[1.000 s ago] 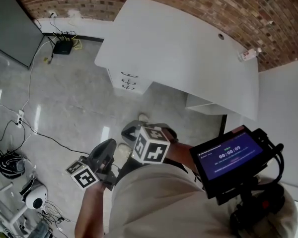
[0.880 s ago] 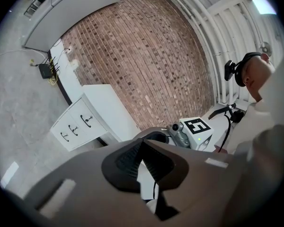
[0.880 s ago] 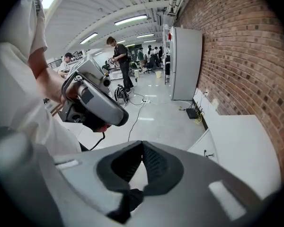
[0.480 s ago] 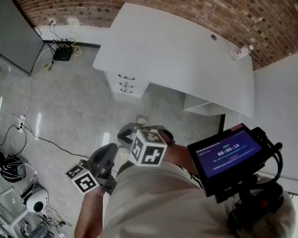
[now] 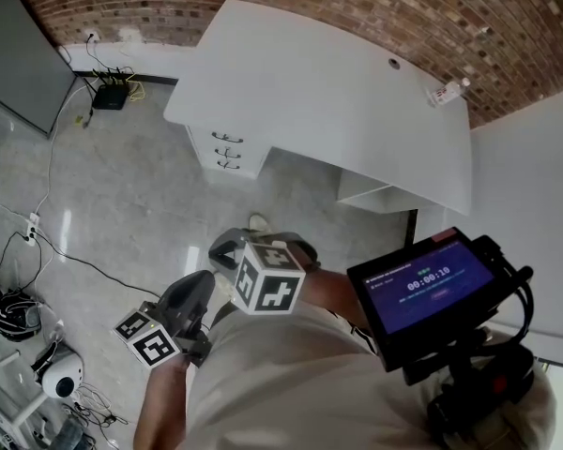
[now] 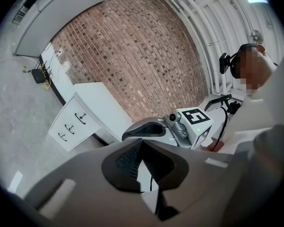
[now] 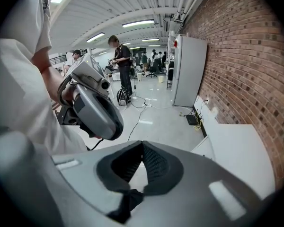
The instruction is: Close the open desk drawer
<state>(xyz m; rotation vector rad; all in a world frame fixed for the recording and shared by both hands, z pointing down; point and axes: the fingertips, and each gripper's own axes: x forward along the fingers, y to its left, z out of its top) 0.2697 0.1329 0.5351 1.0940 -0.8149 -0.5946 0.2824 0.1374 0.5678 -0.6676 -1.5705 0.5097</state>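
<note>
The white desk (image 5: 319,92) stands against the brick wall, a few steps ahead of me. Its three-drawer unit (image 5: 227,148) at the left end looks shut, and the left gripper view shows the same drawer unit (image 6: 73,122). Under the desk's right part a white drawer box (image 5: 373,195) juts out toward me. Both grippers hang close to my body, far from the desk. My left gripper (image 5: 205,277) (image 6: 142,143) is shut and holds nothing. My right gripper (image 5: 221,249) (image 7: 142,144) is also shut and holds nothing.
A white bottle-like object (image 5: 448,92) lies on the desk's far right corner. Cables and a black box (image 5: 110,97) sit on the floor by the wall at the left. A white cabinet (image 5: 535,176) stands right of the desk. A screen (image 5: 422,289) hangs on my chest.
The desk has slid a little up and to the left in the head view. Both grippers stay shut near my body, also drifting slightly left.
</note>
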